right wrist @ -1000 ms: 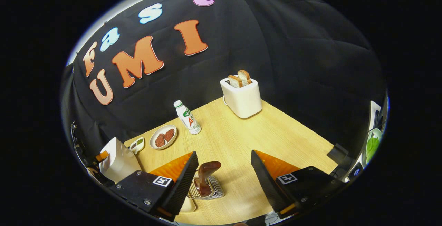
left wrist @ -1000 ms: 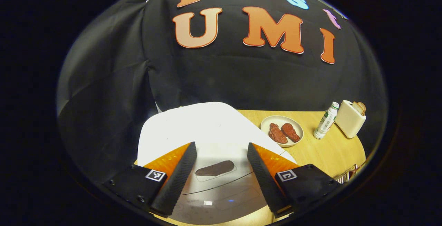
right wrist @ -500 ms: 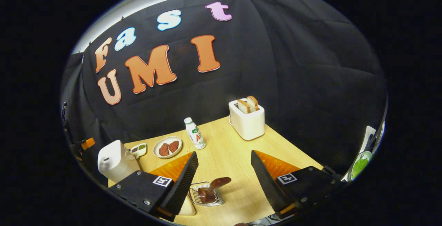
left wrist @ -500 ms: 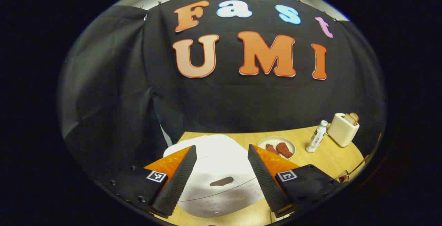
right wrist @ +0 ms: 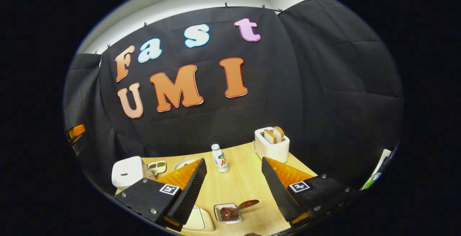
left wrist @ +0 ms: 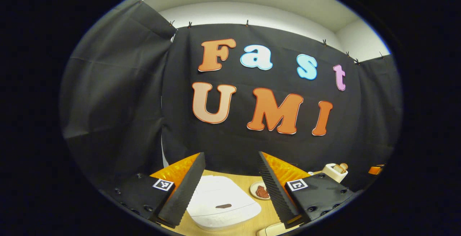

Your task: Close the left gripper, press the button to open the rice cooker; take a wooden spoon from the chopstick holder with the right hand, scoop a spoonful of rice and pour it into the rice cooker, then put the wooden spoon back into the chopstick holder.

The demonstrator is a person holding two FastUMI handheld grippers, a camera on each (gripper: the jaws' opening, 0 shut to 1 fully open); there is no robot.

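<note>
Both grippers have pulled up and back since a second ago, so the table things look smaller and sit lower in each view. At bottom centre of the left gripper view, the left gripper is spread wide, holding nothing, with the closed rice cooker between its fingers. Equally wide and empty, the right gripper frames the wooden spoon in the chopstick holder, lower centre.
</note>
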